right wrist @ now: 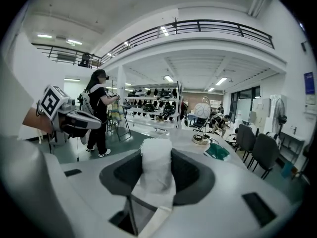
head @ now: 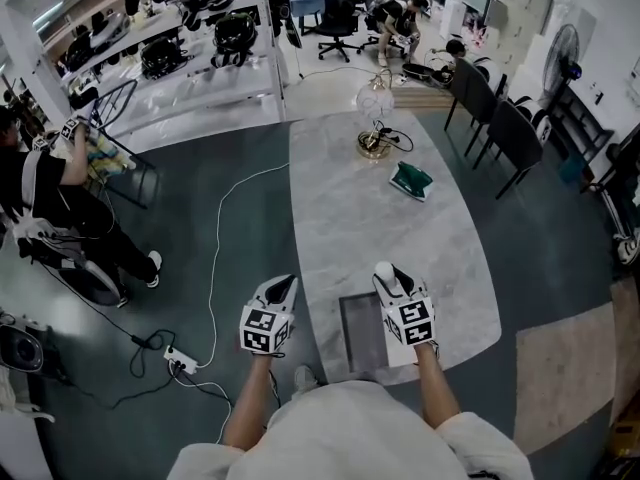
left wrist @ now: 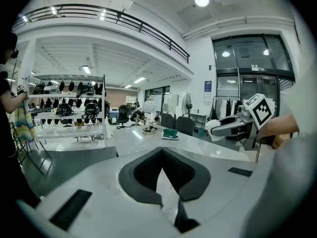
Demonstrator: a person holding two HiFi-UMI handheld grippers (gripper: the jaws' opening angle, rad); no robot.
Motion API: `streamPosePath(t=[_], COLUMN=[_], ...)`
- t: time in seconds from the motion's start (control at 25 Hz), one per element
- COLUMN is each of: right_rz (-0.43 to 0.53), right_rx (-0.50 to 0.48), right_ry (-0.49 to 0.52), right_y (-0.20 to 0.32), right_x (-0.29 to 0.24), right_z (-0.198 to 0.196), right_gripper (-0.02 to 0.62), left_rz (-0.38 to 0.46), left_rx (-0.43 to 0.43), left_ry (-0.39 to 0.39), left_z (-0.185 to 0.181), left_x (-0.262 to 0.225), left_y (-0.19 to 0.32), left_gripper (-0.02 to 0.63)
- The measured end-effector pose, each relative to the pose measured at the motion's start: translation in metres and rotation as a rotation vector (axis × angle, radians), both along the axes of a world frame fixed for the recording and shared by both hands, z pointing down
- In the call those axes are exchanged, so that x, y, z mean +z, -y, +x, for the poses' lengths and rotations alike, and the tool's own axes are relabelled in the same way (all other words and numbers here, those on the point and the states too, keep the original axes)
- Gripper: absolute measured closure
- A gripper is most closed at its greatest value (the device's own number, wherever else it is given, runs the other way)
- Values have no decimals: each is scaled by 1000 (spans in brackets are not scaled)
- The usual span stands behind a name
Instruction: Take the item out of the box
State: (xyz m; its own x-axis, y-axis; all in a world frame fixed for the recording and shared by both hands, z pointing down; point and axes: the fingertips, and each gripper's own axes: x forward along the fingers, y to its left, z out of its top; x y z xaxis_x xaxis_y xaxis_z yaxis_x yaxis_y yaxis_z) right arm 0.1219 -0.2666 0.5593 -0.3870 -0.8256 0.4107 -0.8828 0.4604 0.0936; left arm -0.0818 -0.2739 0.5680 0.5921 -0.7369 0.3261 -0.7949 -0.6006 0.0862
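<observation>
Near the table point(head: 340, 198)'s front edge, the right gripper point(head: 386, 272) clamps a white wrapped item point(right wrist: 156, 162) beside the box point(head: 362, 333); the left gripper point(head: 284, 288), jaws together and empty, hangs off-table.

item point(right wrist: 156, 175): white wrapped roll, upright in right gripper point(right wrist: 156, 151) jaws | box point(head: 361, 334): grey, shallow, on table point(head: 400, 238)

I'm standing in a big open lab hall, part workshop and part office. Metal shelves point(head: 190, 68) carry rows of dark helmet-like gear point(head: 235, 30). Office chairs point(head: 338, 16) stand about, cables and a power strip point(head: 180, 360) trail across the floor beside my long marble desk point(head: 340, 218), and a railed mezzanine point(right wrist: 198, 26) runs overhead.
</observation>
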Motion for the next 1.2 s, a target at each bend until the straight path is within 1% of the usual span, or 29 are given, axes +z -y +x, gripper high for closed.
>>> streamPosePath(t=[0.32, 0.56, 0.72, 0.92, 1.2], right_rz=[-5, -17, -21, 0, -3], right_rx=[41, 33, 37, 47, 40], right_ry=[32, 12, 17, 44, 33], right_y=[-4, -9, -12, -11, -13], right_x=[2, 8, 9, 4, 6], right_z=[11, 13, 14, 13, 11], right_gripper=[425, 425, 425, 425, 425], left_rz=[3, -5, -9, -15, -18], left_rx=[0, 0, 2, -1, -3], left_ry=[-3, -17, -19, -18, -20], left_z=[2, 7, 8, 6, 7], left_x=[0, 5, 5, 8, 8], left_y=[2, 1, 1, 1, -2], left_gripper=[592, 592, 592, 592, 592])
